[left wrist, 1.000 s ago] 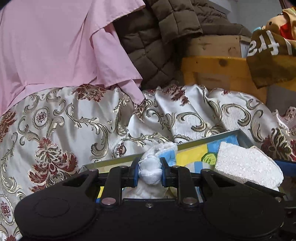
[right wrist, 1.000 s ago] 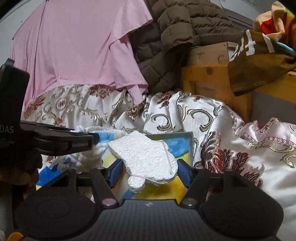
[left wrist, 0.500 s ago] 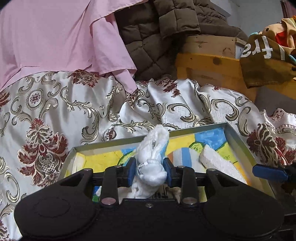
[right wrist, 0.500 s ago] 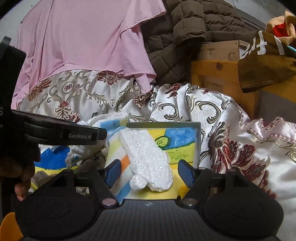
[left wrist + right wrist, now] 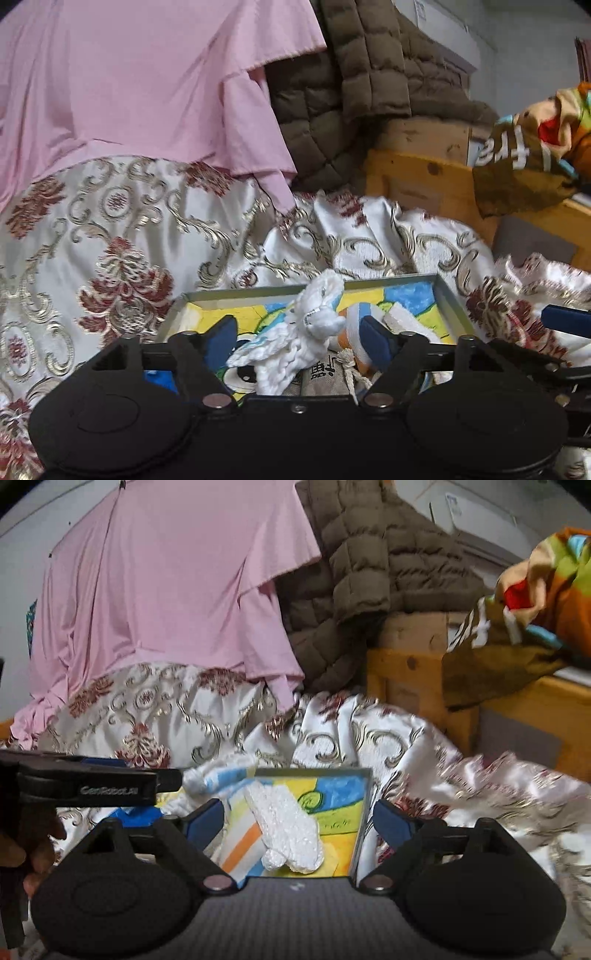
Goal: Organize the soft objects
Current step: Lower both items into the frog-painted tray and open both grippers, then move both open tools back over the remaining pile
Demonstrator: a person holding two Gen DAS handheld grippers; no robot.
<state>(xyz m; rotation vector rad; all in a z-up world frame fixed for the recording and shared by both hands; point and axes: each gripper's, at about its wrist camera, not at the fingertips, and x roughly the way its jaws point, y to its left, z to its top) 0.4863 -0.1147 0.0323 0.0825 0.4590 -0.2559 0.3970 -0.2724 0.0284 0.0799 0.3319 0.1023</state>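
Evidently both soft pieces now lie inside the shallow box (image 5: 448,299) with the bright cartoon lining, which rests on a brocade cloth (image 5: 122,236) patterned in gold and red. The left gripper (image 5: 299,338) has its jaws opening, and the knitted white-and-blue bundle (image 5: 295,339) stands between them, its top leaning toward the far rim; neither blue pad presses on it, so it looks released and propped by its own bulk and the items beneath it. Just beside it in that view lie a grey drawstring pouch (image 5: 325,374) with printed characters and an orange-and-white striped piece (image 5: 352,325). The right gripper (image 5: 299,819) likewise has its jaws opening, standing wide to either side of the fluffy white mitten-shaped piece (image 5: 288,830), which lies flat on the lining near the right wall of the box with clear gaps to both pads. Laying it flat there probably keeps it from spilling over the low rim and leaves room beside the knitted bundle. Behind the box, a pink garment (image 5: 173,590) and a brown quilted jacket (image 5: 369,572) drape over furniture, and a wooden crate (image 5: 406,664) stands to the right. Gathering these small soft things into one container seems to be the step in hand, and for these two pieces it appears done.
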